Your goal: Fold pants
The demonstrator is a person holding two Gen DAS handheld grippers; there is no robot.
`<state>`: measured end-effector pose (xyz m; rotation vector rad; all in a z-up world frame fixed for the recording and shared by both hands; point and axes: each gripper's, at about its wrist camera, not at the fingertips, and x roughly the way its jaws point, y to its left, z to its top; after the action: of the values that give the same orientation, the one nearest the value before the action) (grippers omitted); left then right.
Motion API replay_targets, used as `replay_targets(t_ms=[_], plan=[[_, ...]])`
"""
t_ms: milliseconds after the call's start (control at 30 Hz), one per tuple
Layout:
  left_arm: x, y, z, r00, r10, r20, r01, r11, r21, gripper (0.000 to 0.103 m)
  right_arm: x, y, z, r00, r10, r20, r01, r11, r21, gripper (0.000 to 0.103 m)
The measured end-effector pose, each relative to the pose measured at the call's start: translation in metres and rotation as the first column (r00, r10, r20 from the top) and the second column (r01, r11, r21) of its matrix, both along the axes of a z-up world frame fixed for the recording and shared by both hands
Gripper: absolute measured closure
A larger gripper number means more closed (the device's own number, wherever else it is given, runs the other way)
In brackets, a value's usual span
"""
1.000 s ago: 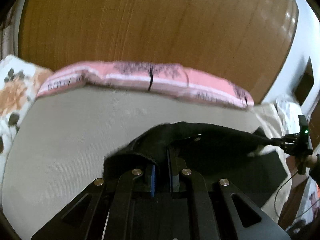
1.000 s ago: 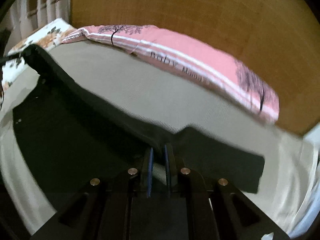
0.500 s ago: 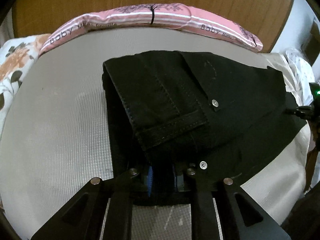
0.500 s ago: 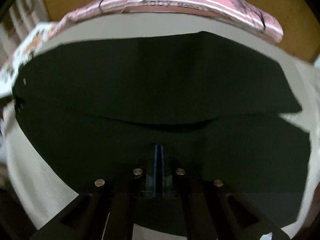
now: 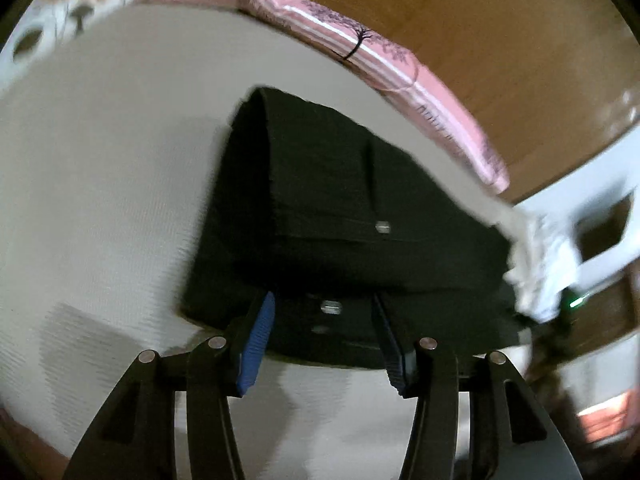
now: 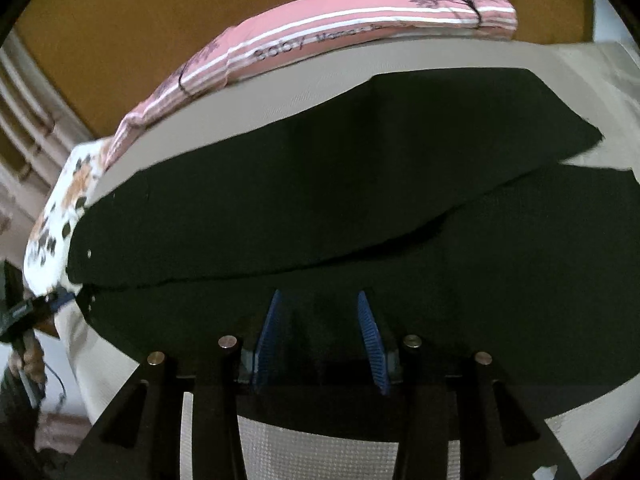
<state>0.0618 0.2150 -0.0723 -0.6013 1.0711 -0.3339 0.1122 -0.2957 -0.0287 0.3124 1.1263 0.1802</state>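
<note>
- Nearest you, your left gripper (image 5: 326, 334) has its jaws opening, the blue pads (image 5: 256, 346) standing apart and pressing on nothing; the near edge of the black pants (image 5: 360, 216) lies between the fingers, loose.
- Your right gripper (image 6: 320, 340) is the same: jaws opening, ribbed blue pads set apart either side of the dark cloth, with no grip on it.
- The pants lie flat on the pale grey bed cover (image 5: 100, 200), folded over themselves. In your left view the upper layer ends in a straight stitched edge short of the near hem, and two small metal rivets (image 5: 383, 226) catch the light, one on each layer.
- In your right view the cloth (image 6: 360, 168) spreads wide from left to right, the top layer's edge running as a long diagonal line over the layer beneath, whose near edge curves just past your fingers.
- The fabric is a matte, very dark black; seams are hard to make out in the blur.
- Beyond the pants, along the far edge of the bed, lies a pink striped cushion (image 6: 360, 24) printed with black trees, and at its left end a floral pillow (image 6: 60, 216).
- Farthest back stands a brown wooden headboard (image 5: 480, 20).
</note>
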Motion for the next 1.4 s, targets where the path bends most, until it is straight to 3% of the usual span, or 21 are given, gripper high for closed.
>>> replay_targets(t_ms=[133, 367, 400, 467, 533, 733, 933, 1100, 1233, 1300, 1400], plan=[[0.012, -0.013, -0.012, 0.999, 0.03, -0.035, -0.034, 0.991, -0.129, 0.052, 0.0, -0.01, -0.003, 0.999, -0.053, -0.005, 0.053, 0.998, 0.046, 0.064], [0.035, -0.018, -0.023, 0.987, 0.151, -0.06, -0.159, 0.974, -0.16, 0.054, -0.001, -0.04, -0.013, 0.983, -0.182, -0.019, 0.183, 0.972, 0.145, 0.064], [0.038, -0.018, -0.022, 0.985, 0.164, -0.057, -0.171, 0.974, -0.148, 0.059, 0.001, -0.045, -0.015, 0.979, -0.203, -0.021, 0.204, 0.967, 0.155, 0.064], [0.039, -0.017, -0.021, 0.982, 0.182, -0.044, -0.186, 0.976, -0.116, 0.08, 0.005, -0.057, -0.018, 0.967, -0.255, -0.024, 0.255, 0.95, 0.177, 0.064], [0.041, -0.016, -0.019, 0.979, 0.198, -0.045, -0.201, 0.973, -0.111, 0.082, 0.011, -0.072, -0.023, 0.95, -0.312, -0.022, 0.309, 0.928, 0.208, 0.063], [0.048, -0.017, -0.004, 0.978, 0.209, -0.022, -0.21, 0.976, -0.051, 0.083, 0.028, -0.106, -0.037, 0.9, -0.433, -0.043, 0.426, 0.856, 0.294, 0.064], [0.054, -0.009, -0.004, 0.973, 0.225, -0.045, -0.226, 0.974, -0.03, 0.083, 0.048, -0.148, -0.04, 0.84, -0.542, -0.027, 0.524, 0.795, 0.305, 0.065], [0.057, -0.01, -0.008, 0.973, 0.225, -0.054, -0.225, 0.974, 0.01, 0.083, 0.059, -0.183, -0.045, 0.798, -0.601, -0.044, 0.581, 0.748, 0.322, 0.077], [0.061, -0.011, -0.012, 0.971, 0.229, -0.069, -0.227, 0.973, 0.036, 0.083, 0.064, -0.206, -0.047, 0.774, -0.632, -0.042, 0.613, 0.732, 0.297, 0.081], [0.063, -0.012, -0.012, 0.972, 0.227, -0.068, -0.224, 0.973, 0.05, 0.083, 0.066, -0.214, -0.047, 0.764, -0.643, -0.046, 0.627, 0.725, 0.286, 0.093], [0.065, -0.014, -0.01, 0.973, 0.219, -0.066, -0.215, 0.974, 0.072, 0.083, 0.068, -0.22, -0.043, 0.77, -0.638, -0.037, 0.624, 0.738, 0.255, 0.098]])
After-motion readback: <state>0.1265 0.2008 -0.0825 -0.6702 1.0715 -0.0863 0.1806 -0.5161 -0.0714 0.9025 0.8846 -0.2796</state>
